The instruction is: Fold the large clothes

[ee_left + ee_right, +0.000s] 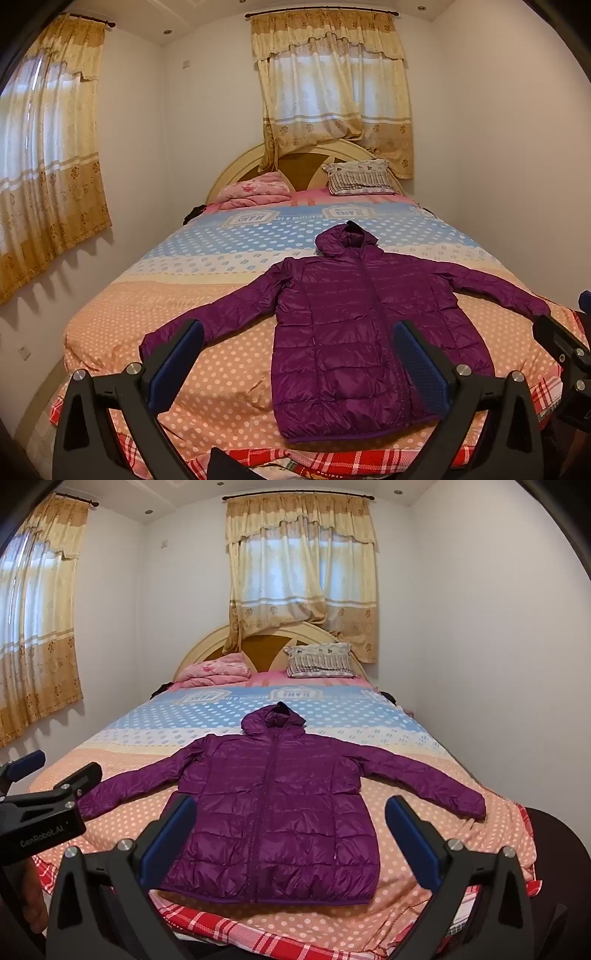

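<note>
Jacket (pixel 273 808) lies flat on the bed (pixel 436 760), purple, zipped, sleeves spread, hood toward the pillow (pixel 319 661). I hold my left gripper (pixel 299 365) and right gripper (pixel 291 842) above its hem, fingers wide apart, gripping nothing.

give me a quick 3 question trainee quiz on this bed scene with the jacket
1. True or false: the purple hooded puffer jacket lies flat on the bed with both sleeves spread out.
2. Which way does the jacket's hood point? A) to the headboard B) to the foot of the bed C) to the left window curtain
3. Fill in: the jaws of the left gripper and right gripper are both ____ and hold nothing.

Key: 1 true; 2 A; 3 open
</note>
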Tool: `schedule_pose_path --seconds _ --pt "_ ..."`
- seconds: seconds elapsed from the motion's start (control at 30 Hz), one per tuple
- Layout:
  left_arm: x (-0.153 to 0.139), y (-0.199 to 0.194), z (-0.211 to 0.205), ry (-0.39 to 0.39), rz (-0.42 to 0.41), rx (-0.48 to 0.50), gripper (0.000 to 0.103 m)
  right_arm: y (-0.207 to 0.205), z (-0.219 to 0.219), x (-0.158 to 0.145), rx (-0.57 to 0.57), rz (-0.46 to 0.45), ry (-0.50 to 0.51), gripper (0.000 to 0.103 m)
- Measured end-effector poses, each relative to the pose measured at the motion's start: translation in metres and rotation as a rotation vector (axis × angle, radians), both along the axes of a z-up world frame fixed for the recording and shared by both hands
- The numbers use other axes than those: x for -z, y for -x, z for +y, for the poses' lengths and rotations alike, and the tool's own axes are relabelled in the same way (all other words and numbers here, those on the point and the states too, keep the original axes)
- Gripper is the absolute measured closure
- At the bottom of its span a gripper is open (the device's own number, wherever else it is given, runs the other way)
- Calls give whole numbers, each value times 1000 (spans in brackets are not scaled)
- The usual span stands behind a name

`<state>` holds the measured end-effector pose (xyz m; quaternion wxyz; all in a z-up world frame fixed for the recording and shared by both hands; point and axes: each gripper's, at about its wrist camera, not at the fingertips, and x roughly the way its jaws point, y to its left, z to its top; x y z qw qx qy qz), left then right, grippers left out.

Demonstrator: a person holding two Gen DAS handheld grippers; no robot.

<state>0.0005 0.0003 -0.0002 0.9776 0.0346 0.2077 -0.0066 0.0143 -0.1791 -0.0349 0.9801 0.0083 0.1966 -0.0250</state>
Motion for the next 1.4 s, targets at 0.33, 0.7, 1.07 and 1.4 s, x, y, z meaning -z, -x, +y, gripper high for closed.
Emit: schedule_pose_path --seconds 0.33,0.7,1.07,1.4 --pt "-1 3 -5 -16 -8 -6 1 1 3 1 -8 9 1 0" --pt "0 -1 1 2 -3 -10 1 -1 2 5 -9 28 1 0" --pt "2 -3 1 4 0 -12 1 -3 2 8 -10 36 1 0" --pt "3 -3 1 4 -2 -14 1 -4 2 10 -13 40 -2 0"
